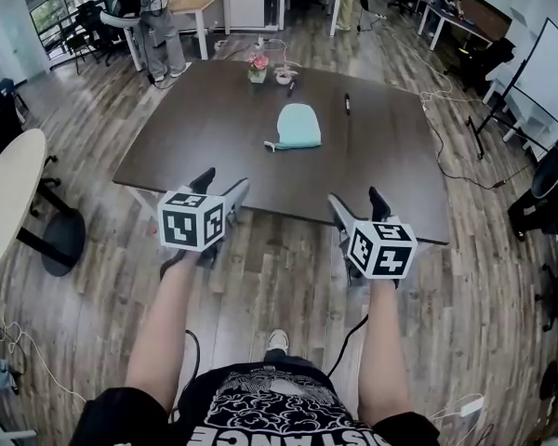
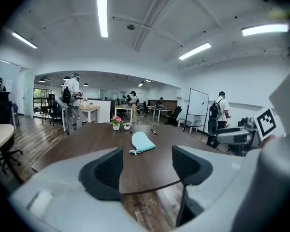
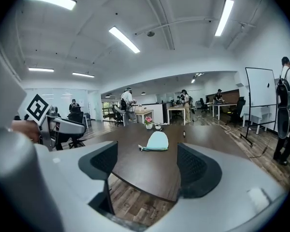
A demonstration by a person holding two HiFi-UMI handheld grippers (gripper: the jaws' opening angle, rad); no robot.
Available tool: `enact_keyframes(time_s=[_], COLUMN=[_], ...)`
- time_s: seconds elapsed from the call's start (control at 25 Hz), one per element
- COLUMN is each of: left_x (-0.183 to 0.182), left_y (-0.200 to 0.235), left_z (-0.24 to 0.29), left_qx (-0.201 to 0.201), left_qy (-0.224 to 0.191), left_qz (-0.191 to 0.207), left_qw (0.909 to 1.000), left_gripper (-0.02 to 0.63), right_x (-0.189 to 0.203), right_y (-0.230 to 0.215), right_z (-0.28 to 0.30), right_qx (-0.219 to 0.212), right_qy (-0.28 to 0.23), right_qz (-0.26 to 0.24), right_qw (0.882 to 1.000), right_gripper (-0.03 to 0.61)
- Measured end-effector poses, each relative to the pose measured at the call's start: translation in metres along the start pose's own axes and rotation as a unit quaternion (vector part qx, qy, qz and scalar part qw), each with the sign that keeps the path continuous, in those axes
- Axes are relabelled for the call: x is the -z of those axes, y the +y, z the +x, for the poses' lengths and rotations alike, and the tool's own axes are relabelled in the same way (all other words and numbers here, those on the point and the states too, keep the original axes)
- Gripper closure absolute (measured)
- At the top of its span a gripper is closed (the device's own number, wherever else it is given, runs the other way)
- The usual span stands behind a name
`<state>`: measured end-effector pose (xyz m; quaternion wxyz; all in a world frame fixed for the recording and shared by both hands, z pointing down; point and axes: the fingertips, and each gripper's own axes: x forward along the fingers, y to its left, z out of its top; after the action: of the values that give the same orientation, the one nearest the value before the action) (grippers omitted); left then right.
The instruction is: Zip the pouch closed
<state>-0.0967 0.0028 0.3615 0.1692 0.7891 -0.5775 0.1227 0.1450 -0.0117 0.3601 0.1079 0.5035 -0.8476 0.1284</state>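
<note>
1. Held the left gripper (image 1: 221, 184) up near the front edge of the dark table (image 1: 195, 128), jaws spread wide, nothing btwn them.
2. Same deal w/ the right gripper (image 1: 355, 200): jaws wide apart, empty, parked just beside the left one over the wood floor (image 1: 279, 277).
3. Spotted the pouch (image 1: 298, 125), light teal, lying flat around the middle of the table, well apart from both grippers and untouched.
4. Couldn't tell from this far whether its zip was open or shut tbh. Made out a small bit sticking out at its lower left corner in the head view, prob the zipper end.
5. Noticed a little flower pot (image 1: 258, 66) w/ pink blooms toward the far edge, plus a dark pen (image 1: 347, 103) right of the pouch.
6. Caught a person (image 1: 158, 26) standing by the desks in the bkgd.
</note>
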Motion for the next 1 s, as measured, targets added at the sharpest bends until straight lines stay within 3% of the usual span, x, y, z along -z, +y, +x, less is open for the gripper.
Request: enact_keyframes(time_s=[0.28, 1.0], left_x=[-0.009, -0.013], left_y=[0.004, 0.013], left_z=[0.019, 0.063], left_qx=[-0.025, -0.029], left_qy=[0.003, 0.015], left_qz=[0.002, 0.007], left_qw=[0.9997, 0.9995], left_gripper=[0.273, 0.258], right_x=[-0.007, -0.001], right_y=[-0.019, -0.032], right_z=[0.019, 0.065], right_qx=[-0.004, -0.030], right_qy=[0.005, 0.018], right_qz=[-0.005, -0.005], right_qw=[1.000, 0.999], right_gripper=[0.187, 0.183])
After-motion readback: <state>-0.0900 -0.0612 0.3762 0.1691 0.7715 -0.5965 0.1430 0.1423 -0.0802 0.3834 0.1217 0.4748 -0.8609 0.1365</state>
